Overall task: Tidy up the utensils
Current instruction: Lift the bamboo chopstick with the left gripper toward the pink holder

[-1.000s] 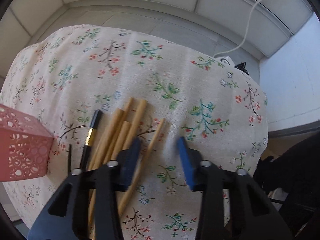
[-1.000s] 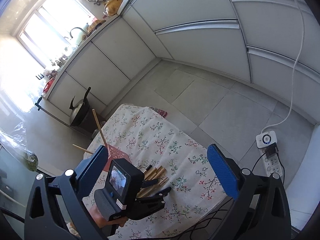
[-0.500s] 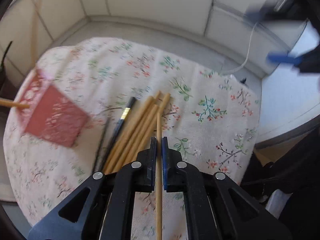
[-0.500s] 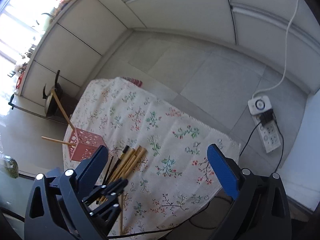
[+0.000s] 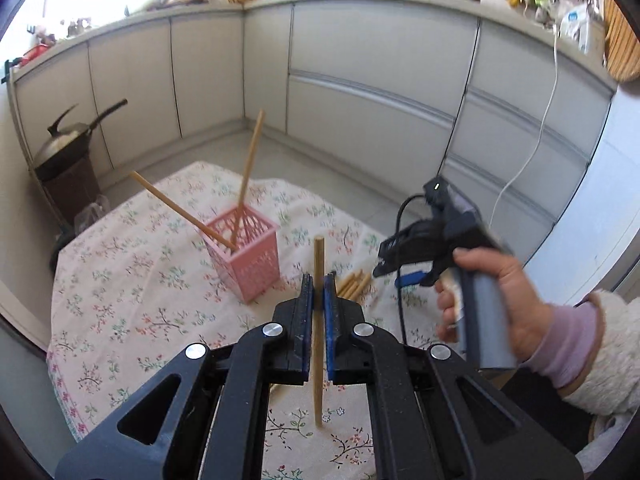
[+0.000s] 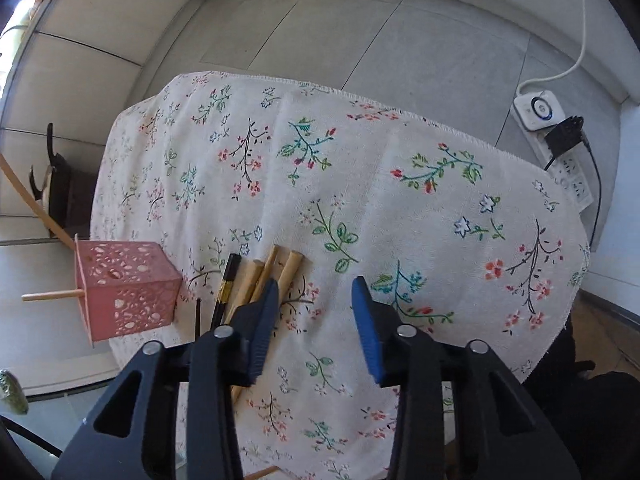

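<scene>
The left gripper (image 5: 318, 280) was pinching a wooden chopstick (image 5: 318, 264), its blue pads pressed against the stick on either side. The chopstick stood nearly upright between them, its top above the pads and its lower end hanging clear over the floral cloth (image 5: 120, 272).

Left of the gripper and a little farther off stood the pink holder (image 5: 248, 264) – a perforated square box – on the cloth. Two chopsticks (image 5: 250, 168) leaned in it, one tilted far to the left, the other steeper and toward the far side.

The remaining chopsticks (image 6: 264, 276) lay bundled on the cloth just right of the holder: several wooden ones side by side, with a black one (image 6: 228, 280) at the left of the bundle.

The right gripper (image 6: 314, 304), held by the person's right hand (image 5: 492, 300), pointed down at the cloth. Its jaws were closing but apart, with only bare cloth seen between them – the left finger sat over the near part of the bundle, and contact could not be told. A white fleece sleeve (image 5: 608, 344) with a pink cuff showed at the wrist.

A power strip (image 6: 560, 148) lay on the floor at the far right. A wok (image 5: 68, 140) sat on a stand at the far left.
</scene>
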A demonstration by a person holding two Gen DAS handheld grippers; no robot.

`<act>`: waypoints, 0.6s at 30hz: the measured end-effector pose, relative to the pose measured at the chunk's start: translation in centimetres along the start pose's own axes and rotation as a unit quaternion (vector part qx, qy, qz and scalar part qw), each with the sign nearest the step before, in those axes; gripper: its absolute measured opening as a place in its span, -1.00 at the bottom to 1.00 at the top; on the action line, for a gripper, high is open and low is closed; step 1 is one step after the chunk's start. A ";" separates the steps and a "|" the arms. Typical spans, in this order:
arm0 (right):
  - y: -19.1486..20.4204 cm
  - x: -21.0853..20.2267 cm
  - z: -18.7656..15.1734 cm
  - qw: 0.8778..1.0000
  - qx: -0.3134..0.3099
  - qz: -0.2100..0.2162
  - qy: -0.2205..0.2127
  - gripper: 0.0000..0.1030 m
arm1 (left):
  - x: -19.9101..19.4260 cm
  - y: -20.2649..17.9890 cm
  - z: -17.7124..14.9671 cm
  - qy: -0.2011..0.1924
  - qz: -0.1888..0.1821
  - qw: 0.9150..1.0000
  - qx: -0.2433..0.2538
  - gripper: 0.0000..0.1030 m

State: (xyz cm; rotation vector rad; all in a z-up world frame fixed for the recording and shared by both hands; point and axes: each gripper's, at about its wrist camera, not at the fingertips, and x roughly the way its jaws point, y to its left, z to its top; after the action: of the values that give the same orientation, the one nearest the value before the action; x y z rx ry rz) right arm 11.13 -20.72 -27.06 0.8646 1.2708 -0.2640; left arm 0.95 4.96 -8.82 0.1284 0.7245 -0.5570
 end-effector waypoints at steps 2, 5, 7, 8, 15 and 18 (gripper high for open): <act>0.4 0.5 -0.1 1.000 0.007 -0.005 0.001 -0.38 | -0.5 0.2 0.1 -0.012 0.000 1.000 -0.003 -0.91; 0.8 1.2 -0.2 1.000 0.010 -0.016 -0.001 -0.44 | -2.1 0.4 0.3 -0.033 -0.002 0.999 -0.007 -0.91; 0.9 1.7 -0.1 1.000 0.015 -0.022 0.001 -0.47 | -3.0 0.6 0.4 -0.046 -0.002 0.999 -0.009 -0.91; 1.0 2.0 0.0 1.000 0.019 -0.025 0.002 -0.47 | -3.5 0.8 0.5 -0.054 0.000 0.998 -0.010 -0.91; 2.5 2.2 0.1 0.998 -0.005 -0.062 -0.030 -0.51 | -6.0 1.9 0.8 -0.096 0.000 0.995 -0.023 -0.91; 2.8 2.2 -0.2 0.996 -0.021 -0.078 -0.042 -0.70 | -6.2 2.3 0.8 -0.101 0.003 0.994 -0.030 -0.91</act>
State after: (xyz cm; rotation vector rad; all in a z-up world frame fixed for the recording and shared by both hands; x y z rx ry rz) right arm 13.41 -18.08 -27.93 0.7129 1.2615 -0.3928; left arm -1.18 9.40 -4.26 0.0179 0.5430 -0.5339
